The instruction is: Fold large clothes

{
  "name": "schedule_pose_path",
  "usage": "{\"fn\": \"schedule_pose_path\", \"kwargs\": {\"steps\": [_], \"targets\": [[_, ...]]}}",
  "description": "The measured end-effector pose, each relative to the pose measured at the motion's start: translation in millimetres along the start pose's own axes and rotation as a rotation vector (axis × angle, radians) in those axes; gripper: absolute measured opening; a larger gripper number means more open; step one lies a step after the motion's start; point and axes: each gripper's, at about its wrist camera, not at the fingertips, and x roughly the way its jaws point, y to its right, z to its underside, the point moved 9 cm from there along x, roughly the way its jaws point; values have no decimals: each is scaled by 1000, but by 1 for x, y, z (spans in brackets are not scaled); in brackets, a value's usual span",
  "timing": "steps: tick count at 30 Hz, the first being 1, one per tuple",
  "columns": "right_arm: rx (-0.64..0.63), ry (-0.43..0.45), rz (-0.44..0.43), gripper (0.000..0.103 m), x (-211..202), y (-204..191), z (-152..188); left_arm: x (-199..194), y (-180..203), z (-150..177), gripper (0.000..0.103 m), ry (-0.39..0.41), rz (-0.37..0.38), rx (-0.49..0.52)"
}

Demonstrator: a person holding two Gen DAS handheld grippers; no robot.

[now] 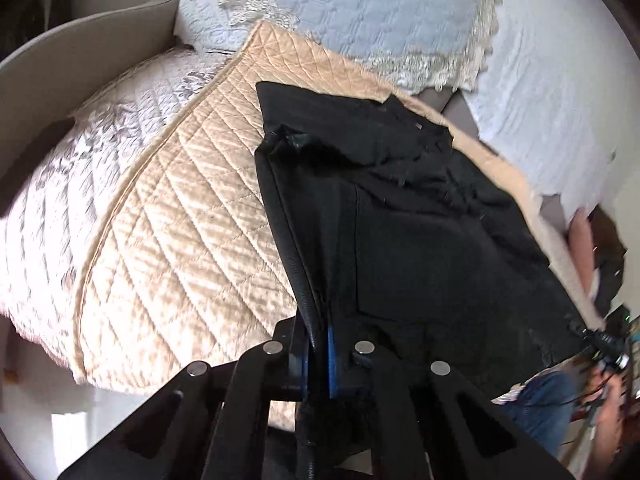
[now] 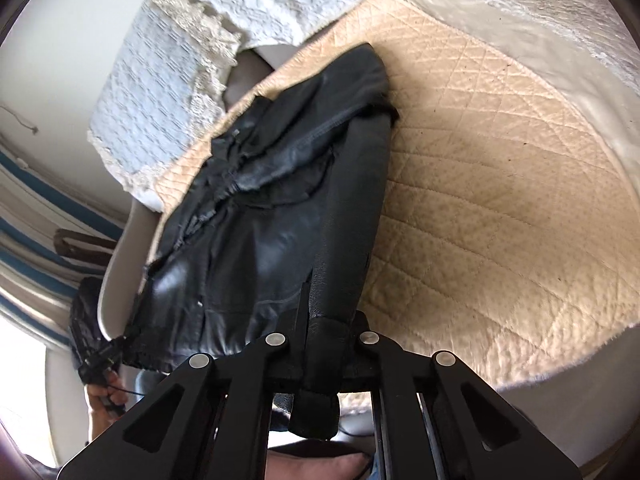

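Observation:
A black leather jacket (image 1: 420, 216) lies spread on a beige quilted cover (image 1: 180, 220), with its near end lifted. My left gripper (image 1: 318, 344) is shut on the jacket's near left edge, a seamed hem that runs up between the blue-padded jaws. In the right wrist view the jacket (image 2: 256, 216) shows shiny and creased on the same cover (image 2: 500, 200). My right gripper (image 2: 324, 340) is shut on a black sleeve or cuff (image 2: 352, 208) at the jacket's right side; the cuff end hangs down behind the jaws. The other gripper (image 2: 100, 360) shows at the jacket's far corner.
A light blue lace-edged throw (image 1: 360, 12) covers the sofa back. A white patterned quilt (image 1: 80, 168) lies left of the beige cover. The sofa's grey armrest (image 1: 60, 52) curves at the left. The person's hand and jeans (image 1: 540, 400) are at the lower right.

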Motion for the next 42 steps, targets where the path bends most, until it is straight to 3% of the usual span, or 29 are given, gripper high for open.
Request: {"fn": "schedule_pose_path", "kwargs": {"steps": [10,15,19,24,31,36,39,42], "targets": [[5,-34,-7,7,-3,-1,18,-11,-3,18,6,-22,29,-1],[-3,-38,-57,7,-3,-10,9,-20,10,11,6,3,99,-19],[0,-6,-137,7,-8,-26,-9,-31,24,-16,6,54,183,-51],[-36,50,-210,7,-7,-60,-65,-32,35,-71,6,151,241,-99],[-4,61,-185,7,38,-71,-163,13,33,-155,6,194,243,-165],[105,-8,-115,8,104,-38,-204,78,11,-188,6,125,181,-245],[150,-43,-53,15,134,-15,-208,120,-4,-191,6,62,127,-272],[187,-40,-32,35,141,-2,-209,145,-15,-189,8,-3,86,-298]]}}
